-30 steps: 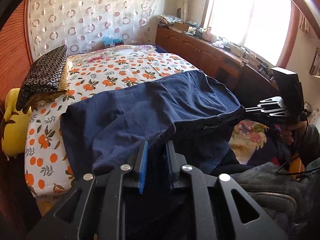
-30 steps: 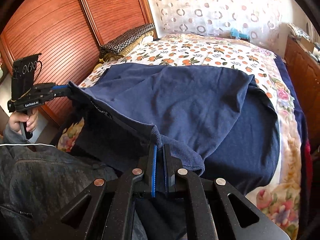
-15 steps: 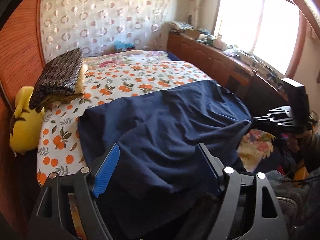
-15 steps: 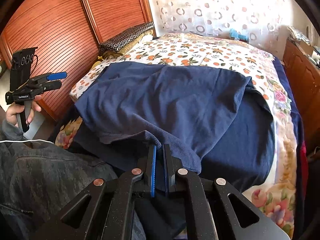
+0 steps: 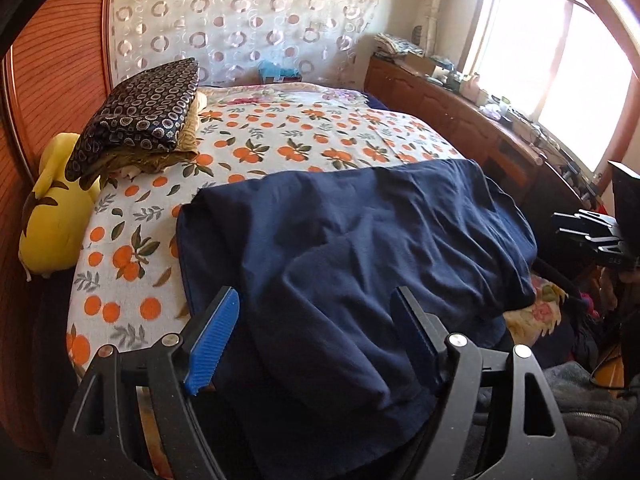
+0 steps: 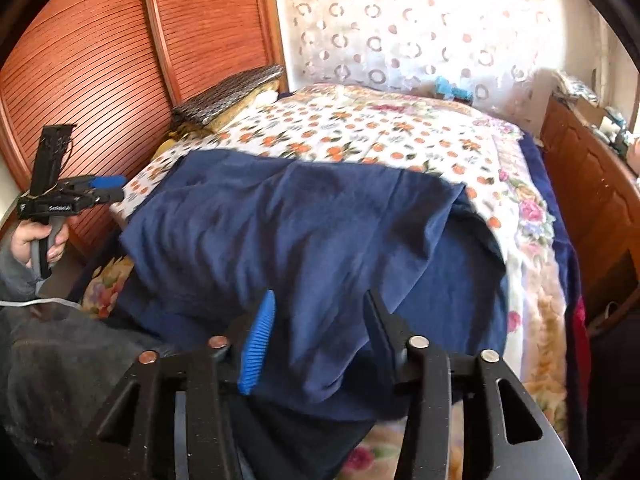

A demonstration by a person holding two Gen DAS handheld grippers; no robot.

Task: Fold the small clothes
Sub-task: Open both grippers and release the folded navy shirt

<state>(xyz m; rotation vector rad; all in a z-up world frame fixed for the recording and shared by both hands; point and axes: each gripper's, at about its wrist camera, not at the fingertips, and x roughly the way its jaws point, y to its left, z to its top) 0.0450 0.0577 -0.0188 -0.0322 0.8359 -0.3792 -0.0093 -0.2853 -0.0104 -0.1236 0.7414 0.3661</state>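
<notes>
A: Bed (image 5: 320,132) noted first. It is covered by a white sheet printed with oranges, and wood panelling is seen along one side.

B: Garment position?

A: The navy garment (image 5: 360,248) is spread across the near end of the bed, folded over on itself, with its lower edge draped off the near side. It is also recorded from the right wrist view (image 6: 320,232), where a doubled top layer is seen over a darker layer beneath.

B: Other items on the bed?

A: A dark patterned cushion (image 5: 140,108) is stacked on ochre fabric at the far left corner. A yellow plush toy (image 5: 52,216) is wedged between bed and panelling.

B: Left gripper?

A: The left gripper (image 5: 316,336) is held with its jaws wide apart above the cloth; nothing is clamped. Its jaws have just been opening. From the other camera it (image 6: 102,188) is seen off the bed's left edge, gripped by a hand (image 6: 36,240).

B: Right gripper?

A: The right gripper (image 6: 320,332) is parted as well, the jaws having just been opening. Cloth is seen between the fingers, but no pad is pressed on it.
</notes>
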